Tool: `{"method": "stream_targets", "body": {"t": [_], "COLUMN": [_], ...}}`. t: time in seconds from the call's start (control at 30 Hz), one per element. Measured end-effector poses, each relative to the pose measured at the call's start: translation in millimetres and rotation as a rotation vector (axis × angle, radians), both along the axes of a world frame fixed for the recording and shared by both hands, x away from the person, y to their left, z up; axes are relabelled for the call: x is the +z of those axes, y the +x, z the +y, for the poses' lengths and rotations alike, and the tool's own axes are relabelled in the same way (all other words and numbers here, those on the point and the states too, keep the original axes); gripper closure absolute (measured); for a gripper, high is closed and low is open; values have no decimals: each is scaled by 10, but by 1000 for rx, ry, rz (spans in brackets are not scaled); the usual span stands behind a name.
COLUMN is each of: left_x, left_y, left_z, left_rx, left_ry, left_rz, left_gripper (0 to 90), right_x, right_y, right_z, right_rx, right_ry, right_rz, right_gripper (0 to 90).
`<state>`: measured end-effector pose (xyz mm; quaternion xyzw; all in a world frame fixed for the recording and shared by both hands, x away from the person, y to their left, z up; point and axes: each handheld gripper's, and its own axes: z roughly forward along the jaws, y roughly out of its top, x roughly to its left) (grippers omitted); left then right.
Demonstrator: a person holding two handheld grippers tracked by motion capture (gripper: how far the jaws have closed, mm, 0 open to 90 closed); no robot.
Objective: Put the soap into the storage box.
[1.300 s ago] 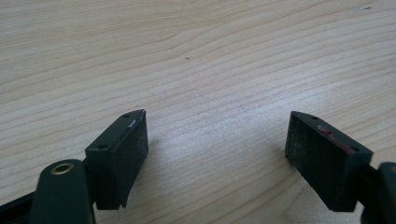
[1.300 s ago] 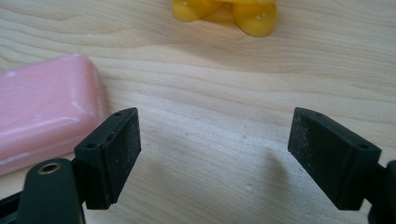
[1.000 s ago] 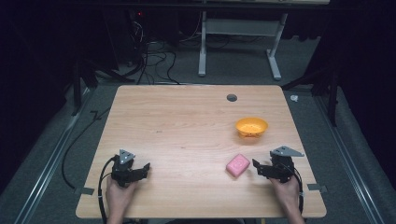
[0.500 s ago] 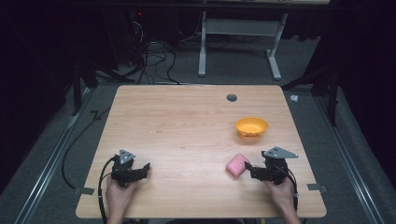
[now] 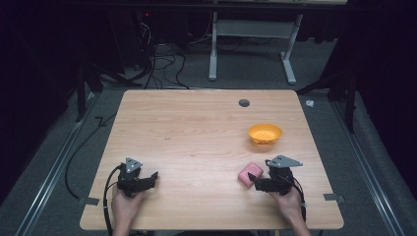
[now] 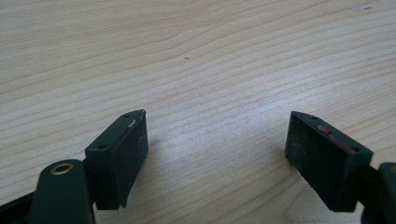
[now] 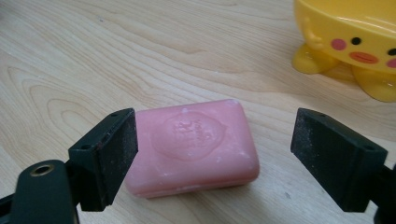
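A pink bar of soap [image 5: 247,173] [image 7: 194,145] lies flat on the wooden table [image 5: 196,142], near the front right. My right gripper [image 5: 255,183] [image 7: 212,156] is open, its jaws on either side of the soap, the left jaw close against it. A yellow footed dish [image 5: 265,133] [image 7: 357,39] with a painted face stands just beyond the soap. At the front left my left gripper [image 5: 151,178] [image 6: 215,151] rests open with only bare wood between its jaws.
A small dark round hole [image 5: 244,103] sits in the table's far edge area. Beyond the table stand a white desk frame [image 5: 251,44] and loose cables [image 5: 157,59] on the floor. Bits of tape [image 5: 333,197] mark the front corners.
My right gripper has moved left and slightly forward up to the pink soap, so its jaws now straddle it. The left gripper has stayed put.
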<state>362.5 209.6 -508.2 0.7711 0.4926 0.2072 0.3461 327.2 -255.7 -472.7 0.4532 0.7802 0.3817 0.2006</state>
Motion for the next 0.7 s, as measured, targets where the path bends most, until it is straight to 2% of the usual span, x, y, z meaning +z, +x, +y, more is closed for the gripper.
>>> {"method": "stream_targets", "body": {"t": [0.2,0.7], "left_x": [0,0], "left_y": [0,0], "left_z": [0,0], "left_rx": [0,0], "left_ry": [0,0], "left_rz": [0,0], "left_gripper": [216,216], "right_x": [-34,-118], "right_y": [26,82], "right_z": [77,169], "right_rx": [28,33], "right_ry": [-12,-36], "right_rz": [11,43], "right_gripper": [146,138]}}
